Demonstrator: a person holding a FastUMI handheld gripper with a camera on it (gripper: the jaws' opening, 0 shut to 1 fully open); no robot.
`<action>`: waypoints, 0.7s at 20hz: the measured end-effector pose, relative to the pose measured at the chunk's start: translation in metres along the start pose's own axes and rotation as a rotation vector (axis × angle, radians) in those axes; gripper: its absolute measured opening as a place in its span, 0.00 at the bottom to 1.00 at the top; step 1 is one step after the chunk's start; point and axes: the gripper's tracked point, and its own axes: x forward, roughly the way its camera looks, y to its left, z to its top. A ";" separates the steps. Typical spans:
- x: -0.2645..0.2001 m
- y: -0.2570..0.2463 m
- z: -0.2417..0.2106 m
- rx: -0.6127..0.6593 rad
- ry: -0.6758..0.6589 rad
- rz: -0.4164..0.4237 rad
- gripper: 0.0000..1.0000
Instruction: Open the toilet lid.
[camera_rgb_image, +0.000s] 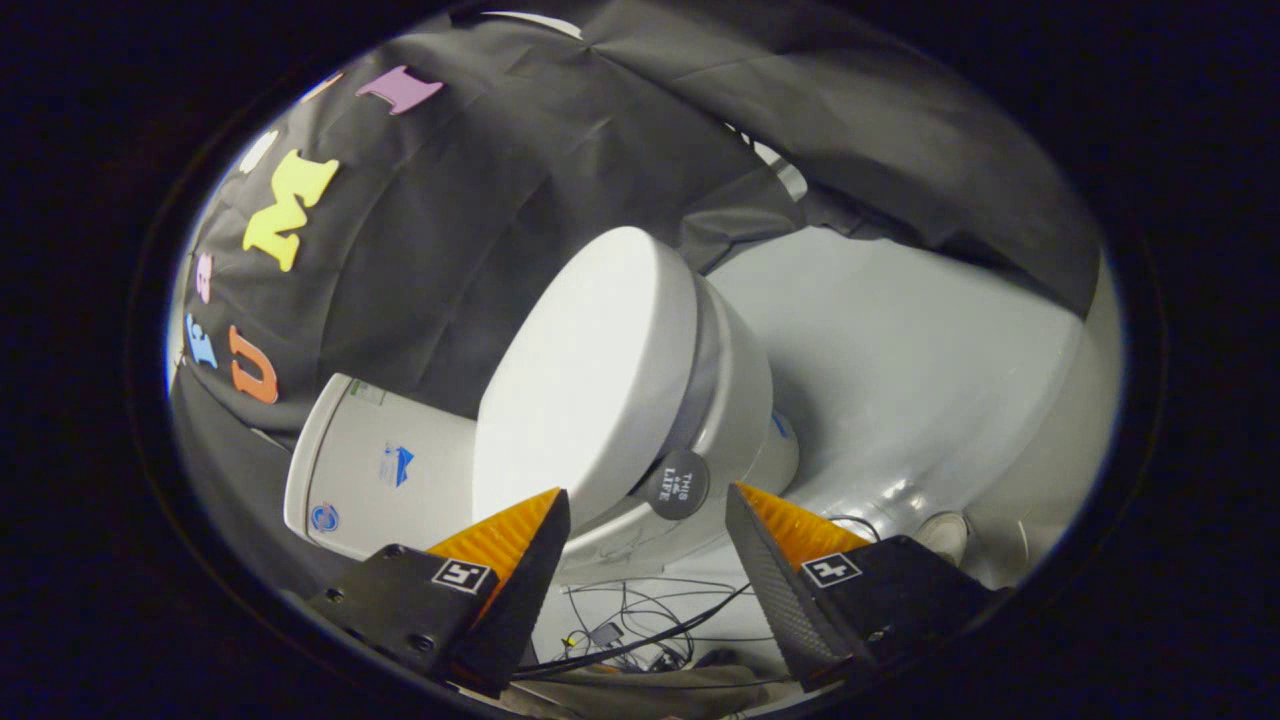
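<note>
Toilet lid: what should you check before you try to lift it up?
1. Lid shut on the seat: ok, it is closed and not yet lifted.
2. Fingers apart: ok, the gripper is open, gripping nothing.
3. Lid's front edge between the fingers: ok, it sits just ahead of the gap.
4. Round black tag near the lid's edge, ahead of the fingers: cannot tell whether it is a handle.
5. Room behind for the lid to swing toward the tank: ok, nothing lies on the lid.
6. Cables on the floor below the fingers: ok, away from the lid.
</note>
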 end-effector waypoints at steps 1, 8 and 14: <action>0.002 -0.005 0.002 0.024 0.003 -0.006 0.97; 0.029 -0.021 0.006 0.201 0.024 -0.031 0.80; 0.031 -0.021 0.002 0.245 0.067 -0.004 0.57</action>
